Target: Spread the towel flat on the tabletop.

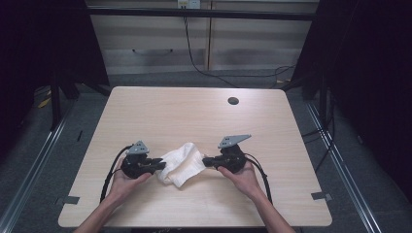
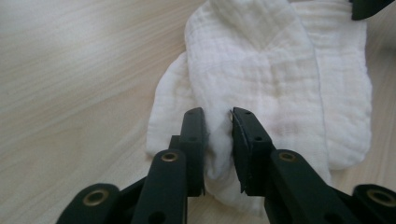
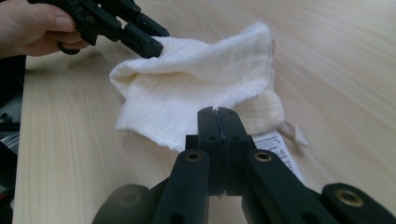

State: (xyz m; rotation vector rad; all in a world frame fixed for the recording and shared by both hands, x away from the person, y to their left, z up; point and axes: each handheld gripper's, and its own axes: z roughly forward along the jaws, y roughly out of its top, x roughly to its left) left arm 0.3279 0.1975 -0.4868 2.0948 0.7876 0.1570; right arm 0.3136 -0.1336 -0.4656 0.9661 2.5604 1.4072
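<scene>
White muslin cloth [image 1: 182, 163], one, lay lengthwise left-right, pinched by left gripper [image 1: 160, 165] and right gripper [image 1: 205, 161].

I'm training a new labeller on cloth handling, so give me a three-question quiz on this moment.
1. True or false: the left gripper has a fold of the white cloth between its pads.
2. What lies on the table beside the right gripper in its own view? A) a spoon B) a printed label C) a cup
3. In the high view, on which sides of the cloth are the two grippers?

Key:
1. True; the fold bunches between the pads.
2. B; the printed label sticks out from the cloth's edge.
3. Opposite sides: left gripper at its left edge, right gripper at its right edge.
</scene>
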